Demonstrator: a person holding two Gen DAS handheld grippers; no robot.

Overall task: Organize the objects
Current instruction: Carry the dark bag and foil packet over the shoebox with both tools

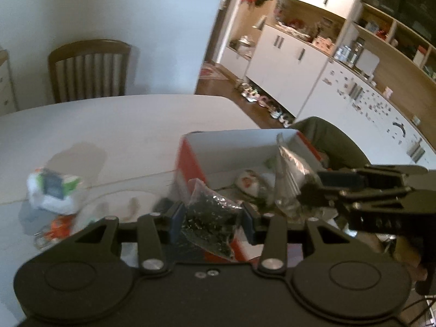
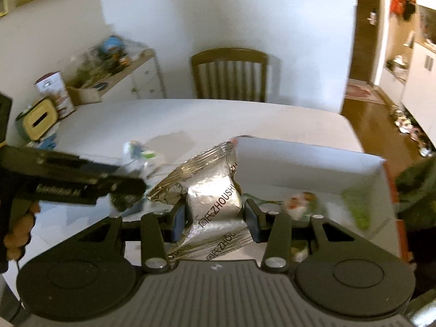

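White tabletop (image 2: 190,117) carries an open box (image 2: 313,160); the right gripper (image 2: 215,218), clamped on a silver packet (image 2: 209,188), hangs over its near-left corner, nearer than the left gripper (image 1: 211,218), clamped on a dark bag (image 1: 209,218) just left.

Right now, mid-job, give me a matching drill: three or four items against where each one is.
Items:
1. clear bag of black bits
2. silver foil packet
3. white and green wrapped pack
4. red and white cardboard box

Places:
A. loose on the white table
B. in the right gripper
C. open, beyond both grippers
D. in the left gripper

Pairs: 1-D, 2-B, 3-A, 4-C
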